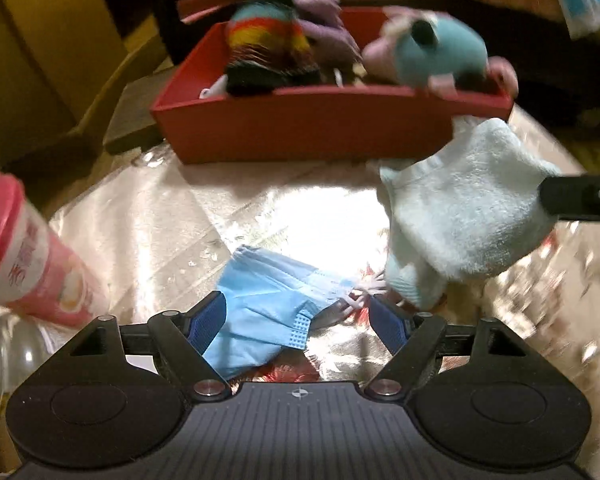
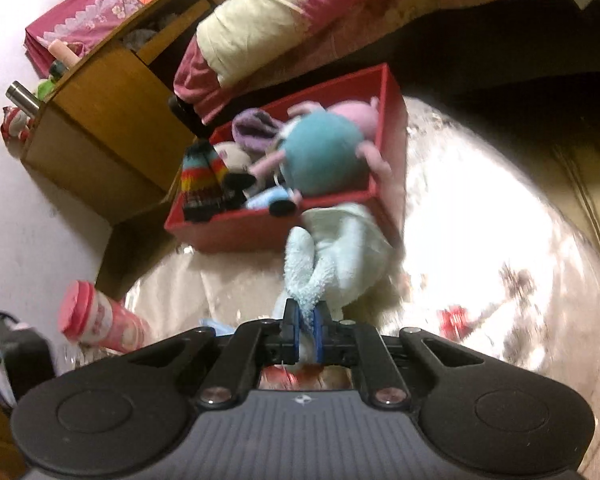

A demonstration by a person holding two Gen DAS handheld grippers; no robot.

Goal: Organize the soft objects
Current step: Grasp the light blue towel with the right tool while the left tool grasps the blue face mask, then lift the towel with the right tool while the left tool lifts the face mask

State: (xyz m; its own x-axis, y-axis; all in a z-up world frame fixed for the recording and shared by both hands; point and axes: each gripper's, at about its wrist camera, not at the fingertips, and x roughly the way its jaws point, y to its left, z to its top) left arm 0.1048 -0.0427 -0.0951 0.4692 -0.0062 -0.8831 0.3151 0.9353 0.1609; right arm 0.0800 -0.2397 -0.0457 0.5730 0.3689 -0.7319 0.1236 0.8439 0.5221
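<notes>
Pale-blue towel (image 2: 340, 248) pinched in right gripper (image 2: 305, 322), left gripper (image 1: 300, 316) spread over mask (image 1: 268, 304).

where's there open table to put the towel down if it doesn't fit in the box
Bare table lies between the red box, the blue face mask and the pink cup. The box is crowded with plush toys.

left gripper (image 1: 300, 320): black ribbed body, two round caps, silver screws, compass mark, blue ridged pads (image 1: 208, 322) | right gripper (image 2: 305, 330): same black body, silver screws, blue pads (image 2: 318, 334)
</notes>
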